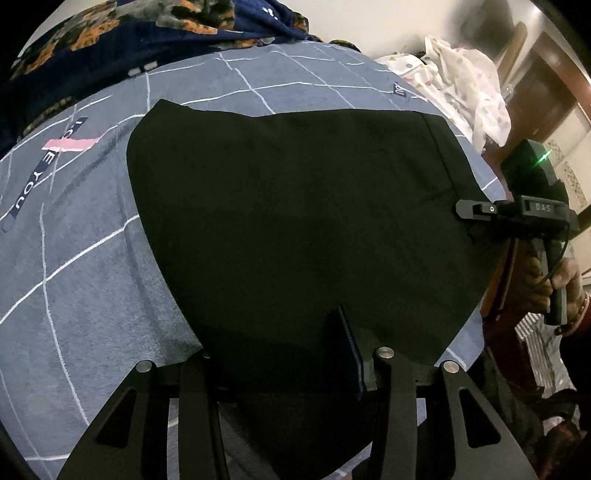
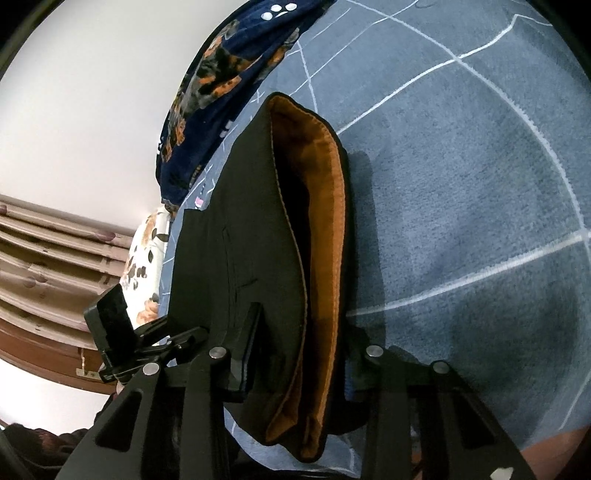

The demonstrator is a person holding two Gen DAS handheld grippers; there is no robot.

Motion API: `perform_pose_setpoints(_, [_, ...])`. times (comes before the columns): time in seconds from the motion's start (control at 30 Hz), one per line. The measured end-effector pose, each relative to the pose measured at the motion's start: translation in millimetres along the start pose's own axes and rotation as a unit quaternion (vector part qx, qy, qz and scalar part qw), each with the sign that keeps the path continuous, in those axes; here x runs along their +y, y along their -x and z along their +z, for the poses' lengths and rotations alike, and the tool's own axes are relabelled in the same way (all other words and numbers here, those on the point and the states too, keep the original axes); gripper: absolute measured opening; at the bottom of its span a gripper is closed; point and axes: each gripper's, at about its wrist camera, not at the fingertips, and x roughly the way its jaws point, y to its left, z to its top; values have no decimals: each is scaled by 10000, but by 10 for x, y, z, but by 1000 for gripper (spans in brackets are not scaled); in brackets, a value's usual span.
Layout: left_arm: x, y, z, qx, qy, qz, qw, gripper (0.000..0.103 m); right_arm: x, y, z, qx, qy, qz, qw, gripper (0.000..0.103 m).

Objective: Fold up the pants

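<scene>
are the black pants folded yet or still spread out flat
Folded. In the right wrist view the black pants lie doubled in layers, orange lining showing between them; from the left they form a compact block on the blue checked blanket.

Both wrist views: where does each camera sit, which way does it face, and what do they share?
Left wrist: on the left tongs, looking along their fingers over the black pants on the grey checked blanket; the right tongs and holding hand show.
Right wrist: on the right tongs, facing the pants' orange-lined opening; part of the left tongs shows.
Shared: pants, blanket, floral quilt.
</scene>
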Motion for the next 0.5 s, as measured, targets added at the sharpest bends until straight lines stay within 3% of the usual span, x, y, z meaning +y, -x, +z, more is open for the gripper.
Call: perform_pose_setpoints(0.5, [-43,-11,25,-57,-64,150,9999,43,-7,-1,10,-14,-40,38,10000,33])
